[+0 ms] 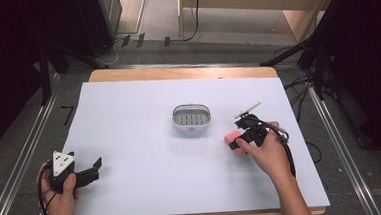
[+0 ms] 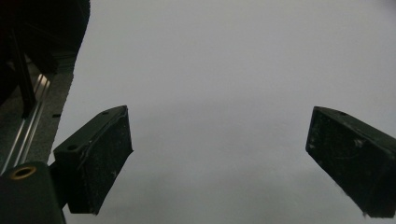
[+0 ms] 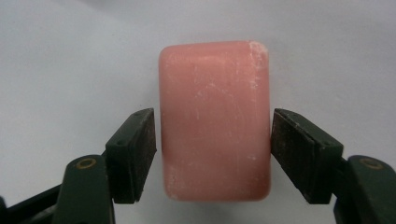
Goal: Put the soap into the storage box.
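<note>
A pink bar of soap (image 3: 215, 121) lies on the white table sheet (image 1: 147, 170), right of centre in the high view, soap (image 1: 232, 137). My right gripper (image 3: 215, 128) straddles it, one black pad touching each long side, so it is shut on the soap. From above, the right gripper (image 1: 238, 138) comes in from the right in a person's hand. At the table's front left a hand holds my left gripper (image 1: 96, 167) low over the sheet. In its own view the left gripper (image 2: 219, 144) is wide open over bare white sheet.
A small white oval soap dish (image 1: 191, 118) with a slotted grey insert stands at the table's middle, left of and slightly beyond the soap. Metal floor rails (image 1: 26, 157) run along both sides of the table. Dark stands and cables sit beyond the right edge.
</note>
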Tool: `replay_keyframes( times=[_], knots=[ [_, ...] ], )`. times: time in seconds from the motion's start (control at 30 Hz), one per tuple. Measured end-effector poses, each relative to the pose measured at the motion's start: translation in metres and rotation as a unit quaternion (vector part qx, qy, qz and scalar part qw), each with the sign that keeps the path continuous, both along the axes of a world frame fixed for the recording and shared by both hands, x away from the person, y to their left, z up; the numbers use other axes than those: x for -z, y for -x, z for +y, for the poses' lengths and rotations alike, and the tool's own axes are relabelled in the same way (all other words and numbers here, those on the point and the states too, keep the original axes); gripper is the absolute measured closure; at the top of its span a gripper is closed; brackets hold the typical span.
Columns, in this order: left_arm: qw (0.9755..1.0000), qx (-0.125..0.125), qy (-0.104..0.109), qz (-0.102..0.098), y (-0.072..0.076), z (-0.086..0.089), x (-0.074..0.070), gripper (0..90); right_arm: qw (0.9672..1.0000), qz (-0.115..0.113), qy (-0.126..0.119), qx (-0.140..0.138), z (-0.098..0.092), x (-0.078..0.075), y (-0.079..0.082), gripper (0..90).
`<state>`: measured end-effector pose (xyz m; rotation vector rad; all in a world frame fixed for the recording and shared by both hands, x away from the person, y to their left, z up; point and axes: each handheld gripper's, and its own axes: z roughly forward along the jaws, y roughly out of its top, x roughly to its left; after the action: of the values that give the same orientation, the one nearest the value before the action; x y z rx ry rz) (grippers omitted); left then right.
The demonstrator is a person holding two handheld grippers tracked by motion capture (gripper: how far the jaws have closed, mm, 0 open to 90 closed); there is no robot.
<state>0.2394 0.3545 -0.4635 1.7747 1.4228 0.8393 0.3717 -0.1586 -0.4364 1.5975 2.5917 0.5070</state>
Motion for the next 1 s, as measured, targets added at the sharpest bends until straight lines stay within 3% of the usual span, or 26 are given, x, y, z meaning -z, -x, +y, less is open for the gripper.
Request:
replay_keyframes(
  times=[0.5,1.0],
  knots=[
    [1.0000,0.000,0.001,0.000,0.0000,-0.0001,0.0000,7.6,0.9998,0.013,0.009,0.014,0.0047,0.0052,-0.0063,33.3],
    [1.0000,0.000,0.000,0.000,-0.0001,-0.0002,0.0001,7.6,0.9996,0.026,0.013,0.005,0.0065,0.0093,-0.0088,37.7]
  ],
)
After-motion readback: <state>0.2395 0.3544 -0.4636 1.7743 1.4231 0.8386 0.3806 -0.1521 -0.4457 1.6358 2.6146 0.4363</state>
